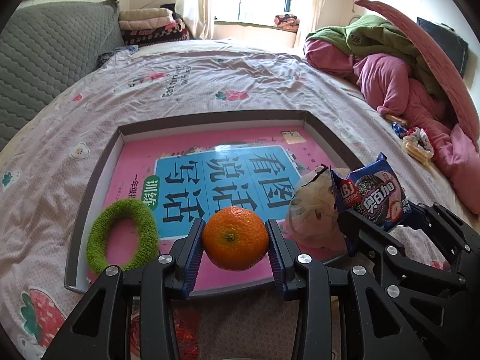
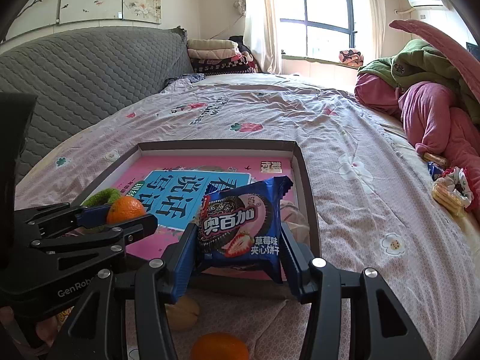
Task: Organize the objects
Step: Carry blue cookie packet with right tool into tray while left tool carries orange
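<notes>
We see open room over the book's (image 1: pixel 210 177) middle and far end inside the tray (image 1: pixel 99 162); the green ring (image 1: pixel 121 234) and tied bag (image 1: pixel 315 210) crowd its near corners.

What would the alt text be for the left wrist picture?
The left gripper holds an orange over a shallow box on a bed. Inside lie a pink book and a green ring; the right gripper holds a biscuit packet.
</notes>
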